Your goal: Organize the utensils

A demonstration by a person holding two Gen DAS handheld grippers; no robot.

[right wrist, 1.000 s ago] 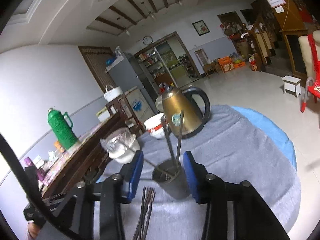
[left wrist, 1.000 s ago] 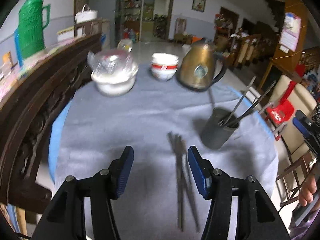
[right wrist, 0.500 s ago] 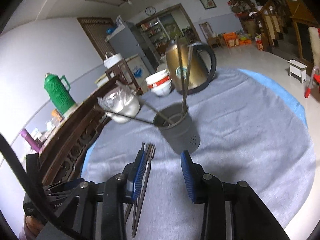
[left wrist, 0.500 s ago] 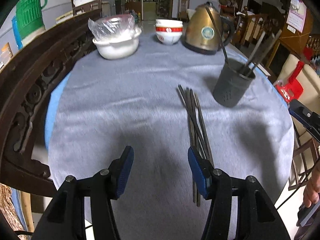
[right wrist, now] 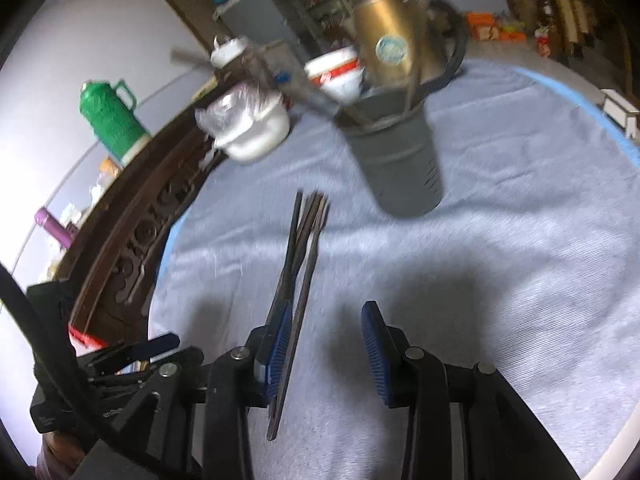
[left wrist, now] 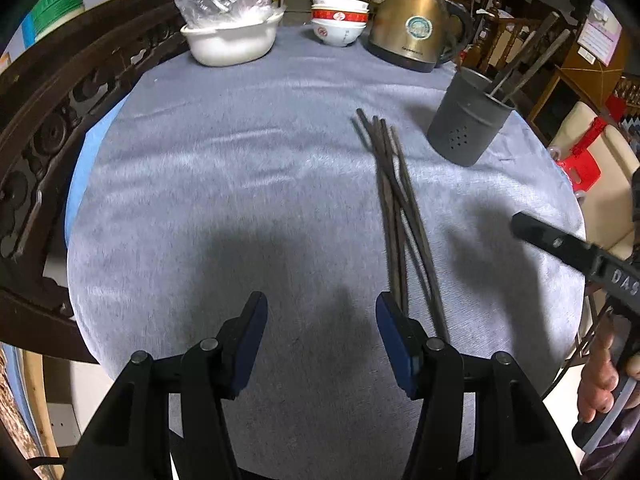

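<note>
Several dark chopsticks [left wrist: 396, 208] lie in a loose bundle on the grey tablecloth, left of a dark grey utensil holder [left wrist: 466, 120] that holds a few more sticks. My left gripper [left wrist: 320, 320] is open and empty above the near end of the bundle, which lies by its right finger. In the right wrist view the chopsticks [right wrist: 298, 276] run under the left finger of my right gripper [right wrist: 326, 332], which is open and empty. The holder [right wrist: 396, 156] stands beyond it.
A gold kettle [left wrist: 412, 36], stacked red and white bowls [left wrist: 340, 20] and a white bowl covered in plastic [left wrist: 230, 28] stand at the table's far side. A carved dark wooden bench [left wrist: 48, 128] borders the left edge. A green thermos [right wrist: 110, 114] stands behind it.
Both grippers have pulled back and tilted down toward the table. The chopstick bundle and the holder now show lower and closer in both views. Nothing has been taken hold of.
</note>
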